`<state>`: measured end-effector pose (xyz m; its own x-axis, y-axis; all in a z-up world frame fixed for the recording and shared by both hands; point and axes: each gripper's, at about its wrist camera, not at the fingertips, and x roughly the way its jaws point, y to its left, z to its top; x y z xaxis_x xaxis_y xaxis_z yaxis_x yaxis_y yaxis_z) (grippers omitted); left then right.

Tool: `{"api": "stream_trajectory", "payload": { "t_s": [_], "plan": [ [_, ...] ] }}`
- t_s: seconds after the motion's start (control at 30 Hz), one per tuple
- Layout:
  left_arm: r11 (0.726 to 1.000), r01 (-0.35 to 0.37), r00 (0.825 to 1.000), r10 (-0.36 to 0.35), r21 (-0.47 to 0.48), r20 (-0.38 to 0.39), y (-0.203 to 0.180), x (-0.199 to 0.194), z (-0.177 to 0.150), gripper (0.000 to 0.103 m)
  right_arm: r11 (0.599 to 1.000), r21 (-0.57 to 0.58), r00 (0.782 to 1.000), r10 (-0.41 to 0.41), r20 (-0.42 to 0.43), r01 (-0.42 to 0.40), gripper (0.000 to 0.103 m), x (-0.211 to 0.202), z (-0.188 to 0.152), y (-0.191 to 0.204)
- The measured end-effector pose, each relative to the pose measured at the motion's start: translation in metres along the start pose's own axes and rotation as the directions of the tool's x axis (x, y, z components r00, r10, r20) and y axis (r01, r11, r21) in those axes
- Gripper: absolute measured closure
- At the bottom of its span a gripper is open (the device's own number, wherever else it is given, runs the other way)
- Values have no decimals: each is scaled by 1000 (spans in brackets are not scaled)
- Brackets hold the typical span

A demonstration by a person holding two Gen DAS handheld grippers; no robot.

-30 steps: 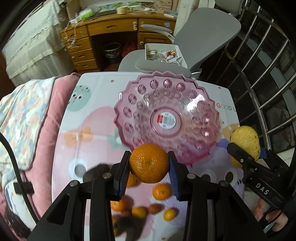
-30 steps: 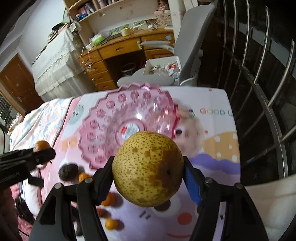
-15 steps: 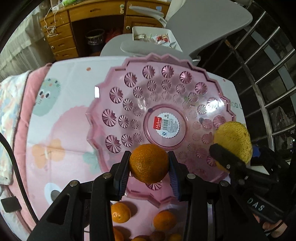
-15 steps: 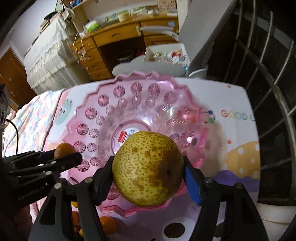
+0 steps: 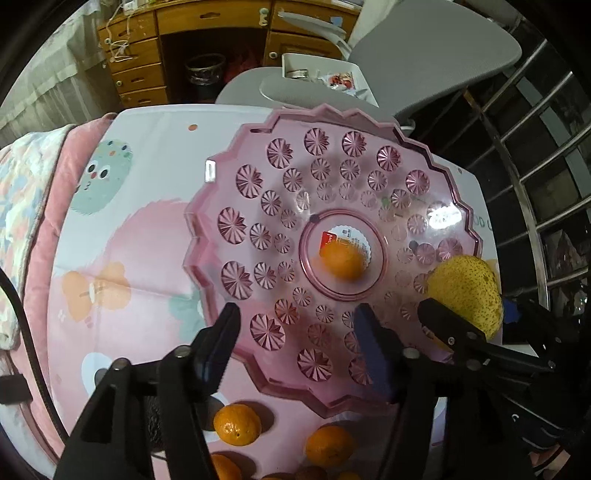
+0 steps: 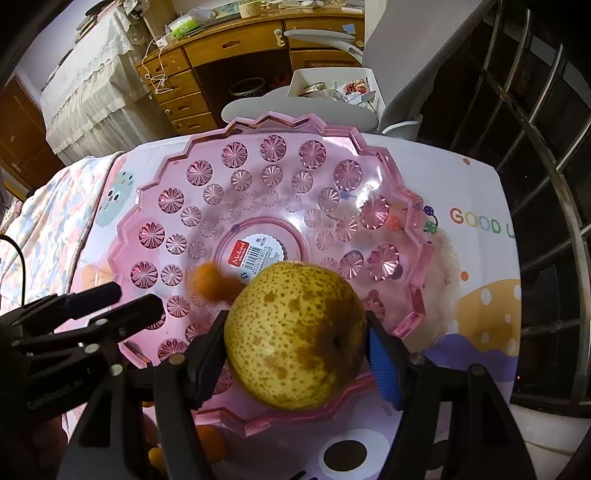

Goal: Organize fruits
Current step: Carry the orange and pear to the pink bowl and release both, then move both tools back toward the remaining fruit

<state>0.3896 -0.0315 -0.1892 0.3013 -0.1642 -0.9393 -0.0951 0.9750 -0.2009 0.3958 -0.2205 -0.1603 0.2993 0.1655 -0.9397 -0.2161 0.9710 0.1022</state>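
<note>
A pink scalloped plastic fruit plate (image 5: 258, 184) (image 6: 207, 184) lies on the printed table cover. My left gripper (image 5: 299, 328) is open and empty above the plate's near edge. An orange (image 5: 341, 260), motion-blurred, is at the plate's centre below it; it shows blurred in the right wrist view (image 6: 212, 282) too. My right gripper (image 6: 295, 339) is shut on a large speckled yellow pear (image 6: 295, 336), held over the plate's near right rim; the pear also shows in the left wrist view (image 5: 469, 288).
Several small oranges (image 5: 236, 422) (image 5: 328, 445) and a dark avocado (image 5: 155, 424) lie on the cover in front of the plate. A grey office chair (image 5: 424, 51) and wooden desk (image 5: 207, 33) stand behind the table. Metal railing (image 5: 546, 155) runs along the right.
My left gripper has opened and the orange has dropped from it into the plate's centre. Both grippers moved forward over the plate; the right still holds the pear.
</note>
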Motion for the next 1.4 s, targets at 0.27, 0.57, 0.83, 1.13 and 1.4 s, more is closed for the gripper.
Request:
{"api": "stream_trajectory", "payload": {
  "t_s": [0.27, 0.57, 0.83, 1.13, 1.4],
  "plan": [
    [1000, -8, 1000, 8, -30, 15, 3, -26, -14, 34, 1000, 18, 999, 10, 39, -11, 23, -15, -6, -4],
    [998, -43, 996, 46, -49, 71, -2, -70, -38, 32, 999, -37, 997, 14, 72, -11, 22, -54, -22, 3],
    [996, -67, 992, 74, -66, 105, -11, -109, -81, 32, 998, -47, 994, 51, 98, -46, 23, -96, -58, -1],
    [986, -79, 989, 95, -144, 113, -13, -140, -157, 29, 990, -55, 989, 135, 66, -131, 23, -119, -118, 3],
    [973, -69, 991, 91, -221, 94, -12, -151, -229, 27, 980, -25, 980, 198, 1, -198, 23, -115, -178, -3]
  ]
}}
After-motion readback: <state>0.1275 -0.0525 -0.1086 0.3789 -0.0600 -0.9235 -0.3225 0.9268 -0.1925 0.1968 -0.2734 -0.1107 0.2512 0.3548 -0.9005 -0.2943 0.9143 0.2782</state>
